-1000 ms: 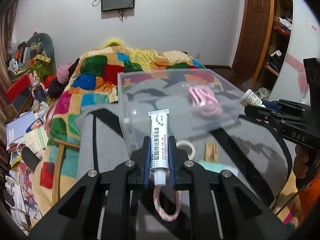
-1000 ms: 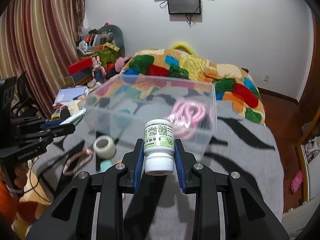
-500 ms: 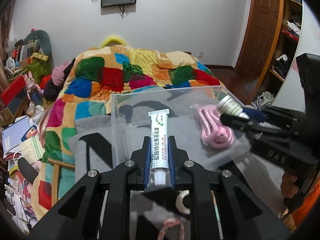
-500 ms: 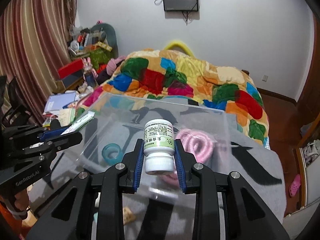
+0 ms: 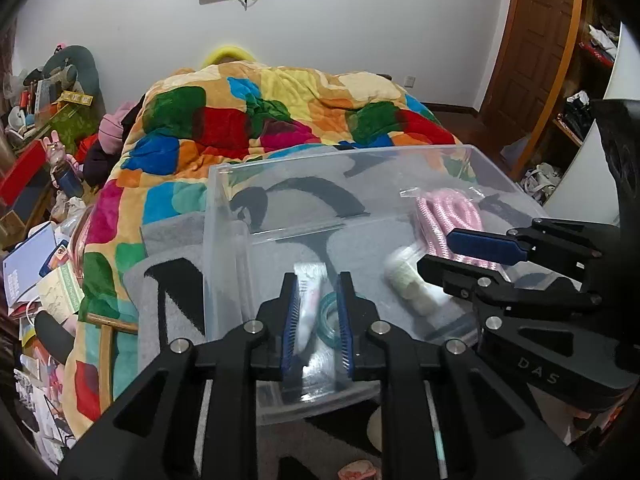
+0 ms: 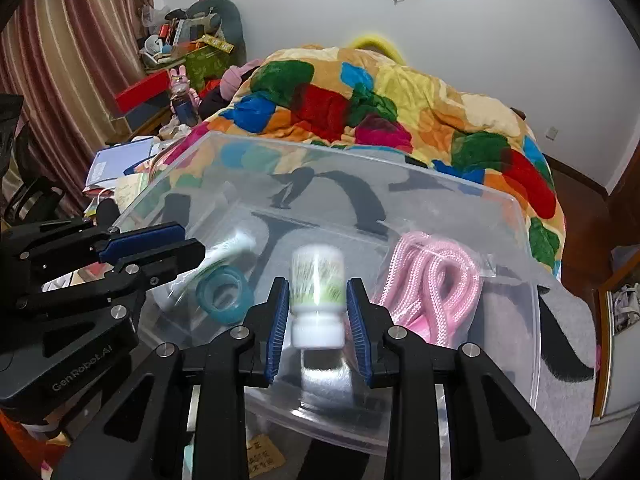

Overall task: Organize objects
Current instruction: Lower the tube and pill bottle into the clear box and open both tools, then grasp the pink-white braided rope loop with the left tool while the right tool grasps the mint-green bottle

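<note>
Clear plastic bin (image 5: 224, 216) sits on the grey blanket (image 5: 168, 240) over the bed, and I have both tools over its near rim. My left gripper (image 5: 317, 312) has its jaws released, pads apart; the white tube (image 5: 306, 300) is blurred between them, touching neither as far as I can tell, beside the teal tape ring (image 5: 330, 320) on the bin floor. My right gripper (image 6: 318, 316) also has jaws spread, with gaps either side of the blurred pill bottle (image 6: 318, 280), cap toward me. Pink rope coil (image 6: 432, 284) lies bagged at the bin's right side. Patchwork quilt (image 6: 360, 92) beyond.
</note>
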The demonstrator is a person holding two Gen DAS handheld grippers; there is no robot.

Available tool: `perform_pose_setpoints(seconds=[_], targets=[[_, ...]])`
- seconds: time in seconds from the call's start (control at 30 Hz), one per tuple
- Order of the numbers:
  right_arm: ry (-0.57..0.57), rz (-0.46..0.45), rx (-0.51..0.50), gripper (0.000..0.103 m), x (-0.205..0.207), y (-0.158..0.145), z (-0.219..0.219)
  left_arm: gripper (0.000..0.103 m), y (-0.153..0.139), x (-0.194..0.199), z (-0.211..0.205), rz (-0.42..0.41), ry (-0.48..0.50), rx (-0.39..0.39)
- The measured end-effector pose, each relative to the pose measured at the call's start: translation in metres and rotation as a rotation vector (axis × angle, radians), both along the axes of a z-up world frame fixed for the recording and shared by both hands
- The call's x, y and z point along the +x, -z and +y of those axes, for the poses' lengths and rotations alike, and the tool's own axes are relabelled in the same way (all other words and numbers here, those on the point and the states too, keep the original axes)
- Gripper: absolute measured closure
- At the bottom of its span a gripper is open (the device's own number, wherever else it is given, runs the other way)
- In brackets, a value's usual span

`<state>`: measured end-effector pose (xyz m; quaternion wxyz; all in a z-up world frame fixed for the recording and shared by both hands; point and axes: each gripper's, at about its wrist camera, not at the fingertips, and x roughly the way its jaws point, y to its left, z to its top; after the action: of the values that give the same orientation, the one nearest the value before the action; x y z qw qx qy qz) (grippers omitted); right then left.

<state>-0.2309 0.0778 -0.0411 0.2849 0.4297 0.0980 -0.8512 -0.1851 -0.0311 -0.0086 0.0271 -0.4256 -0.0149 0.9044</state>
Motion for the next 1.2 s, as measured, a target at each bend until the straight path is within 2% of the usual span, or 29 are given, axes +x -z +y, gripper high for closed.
perform_pose_setpoints(seconds=[0.13, 0.2, 0.33, 0.53, 0.8, 1.2], targets=[[-0.002, 0.029, -0.017, 0.062, 0.011, -0.009, 0.006, 0.077, -0.011, 0.013, 0.0, 0.031, 0.003, -0.002], [-0.003, 0.042, -0.03, 0.061, 0.018, -0.015, 0.011, 0.072, -0.017, 0.02, 0.001, 0.049, 0.004, -0.008], [-0.009, 0.069, -0.065, 0.061, 0.033, -0.027, 0.021, 0.05, -0.028, 0.04, 0.0, 0.095, 0.0, -0.022], [-0.032, 0.106, -0.082, 0.06, 0.06, -0.035, 0.035, 0.04, -0.033, 0.069, -0.002, 0.122, 0.0, -0.033], [-0.063, 0.112, -0.063, 0.06, 0.096, -0.023, 0.047, 0.039, -0.011, 0.097, 0.004, 0.072, 0.031, -0.038], [-0.148, -0.003, -0.019, 0.06, 0.121, 0.027, 0.037, 0.039, 0.041, 0.104, 0.013, -0.055, 0.06, -0.015]])
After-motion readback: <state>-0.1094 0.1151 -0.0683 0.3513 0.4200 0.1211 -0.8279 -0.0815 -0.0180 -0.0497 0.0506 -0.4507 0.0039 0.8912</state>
